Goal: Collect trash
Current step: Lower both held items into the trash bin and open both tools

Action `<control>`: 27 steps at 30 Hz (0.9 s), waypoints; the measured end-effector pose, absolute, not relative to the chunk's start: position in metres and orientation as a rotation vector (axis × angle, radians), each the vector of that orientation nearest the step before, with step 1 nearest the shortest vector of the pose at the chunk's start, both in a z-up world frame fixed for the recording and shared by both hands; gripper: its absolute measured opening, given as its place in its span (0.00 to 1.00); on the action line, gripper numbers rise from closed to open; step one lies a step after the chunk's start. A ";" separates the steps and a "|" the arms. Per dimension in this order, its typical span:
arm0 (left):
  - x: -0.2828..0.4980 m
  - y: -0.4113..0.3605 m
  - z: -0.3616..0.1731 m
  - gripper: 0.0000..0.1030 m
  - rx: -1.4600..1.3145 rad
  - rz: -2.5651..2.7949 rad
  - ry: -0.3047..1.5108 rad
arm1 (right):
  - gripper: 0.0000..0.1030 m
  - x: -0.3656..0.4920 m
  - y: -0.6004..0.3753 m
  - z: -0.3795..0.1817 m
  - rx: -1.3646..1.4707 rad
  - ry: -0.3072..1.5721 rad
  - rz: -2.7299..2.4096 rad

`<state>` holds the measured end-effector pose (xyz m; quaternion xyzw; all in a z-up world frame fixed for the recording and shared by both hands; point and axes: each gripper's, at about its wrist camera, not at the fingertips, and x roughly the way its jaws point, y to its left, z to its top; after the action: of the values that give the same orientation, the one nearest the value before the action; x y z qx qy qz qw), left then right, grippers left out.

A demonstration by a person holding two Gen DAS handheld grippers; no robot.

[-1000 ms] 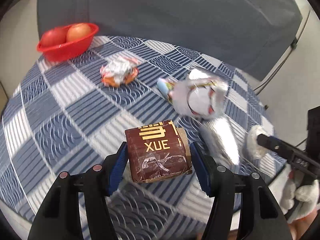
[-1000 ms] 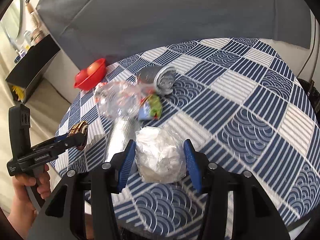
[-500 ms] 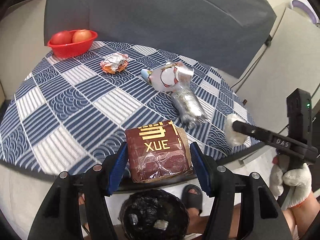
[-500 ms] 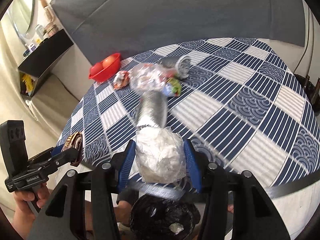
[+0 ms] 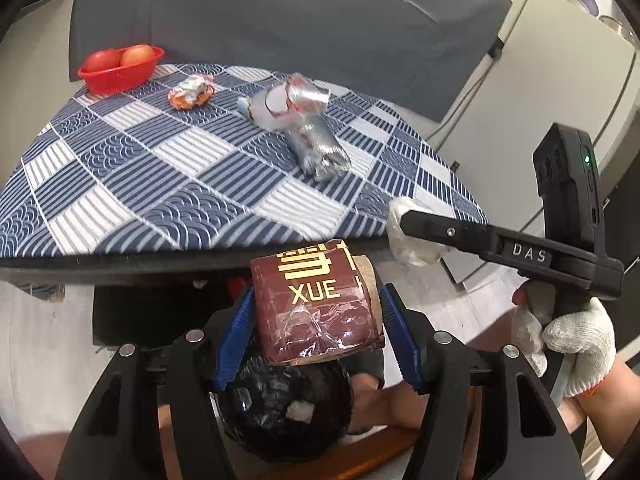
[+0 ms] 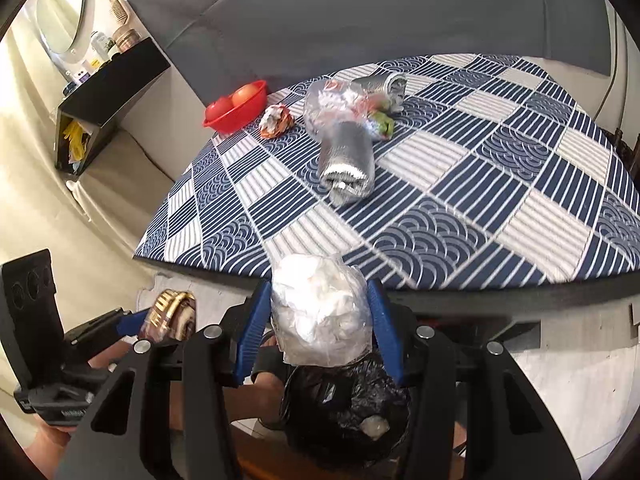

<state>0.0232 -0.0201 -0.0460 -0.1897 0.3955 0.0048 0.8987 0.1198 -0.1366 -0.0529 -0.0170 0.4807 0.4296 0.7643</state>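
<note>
My left gripper [image 5: 316, 320] is shut on a dark red box marked XUE [image 5: 318, 304] and holds it over a black-lined trash bin [image 5: 284, 412] below the table edge. My right gripper [image 6: 318, 320] is shut on a white wad in clear plastic [image 6: 320, 312], also above the bin [image 6: 352, 412]. The wad also shows in the left wrist view [image 5: 412, 236], and the box in the right wrist view [image 6: 170, 316]. On the checked table [image 5: 120, 184] lie a silver foil roll [image 5: 318, 148], a crumpled clear wrapper [image 5: 284, 100] and an orange-white wrapper ball [image 5: 190, 92].
A red basket with tomatoes [image 5: 120, 66] stands at the table's far left corner. A grey sofa back [image 5: 280, 20] rises behind the table. A small green wrapper [image 6: 382, 124] lies by the foil pieces. A black shelf [image 6: 104, 96] hangs on the left wall.
Both grippers have pulled back from above the table and dropped below its front edge, each still holding its item. The trash bin has come into view beneath them.
</note>
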 end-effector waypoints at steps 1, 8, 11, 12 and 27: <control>0.020 -0.023 -0.047 0.58 -0.391 0.009 0.824 | 0.49 0.115 -0.138 -0.053 -0.035 1.048 0.935; 0.003 -0.039 -0.053 0.58 -0.370 0.014 0.856 | 0.49 0.088 -0.143 -0.058 -0.046 1.068 0.954; -0.003 -0.046 -0.058 0.58 -0.366 0.012 0.872 | 0.49 0.080 -0.147 -0.058 -0.039 1.071 0.956; -0.004 -0.048 -0.059 0.58 -0.362 0.010 0.877 | 0.49 0.077 -0.149 -0.058 -0.034 1.073 0.954; -0.028 -0.054 -0.065 0.58 -0.402 -0.002 0.898 | 0.49 0.050 -0.175 -0.057 0.025 1.087 0.903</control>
<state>-0.0276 -0.0535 -0.0653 -0.1932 0.4311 -0.0010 0.8814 0.0496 -0.1746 -0.0571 0.0114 0.4992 0.4150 0.7606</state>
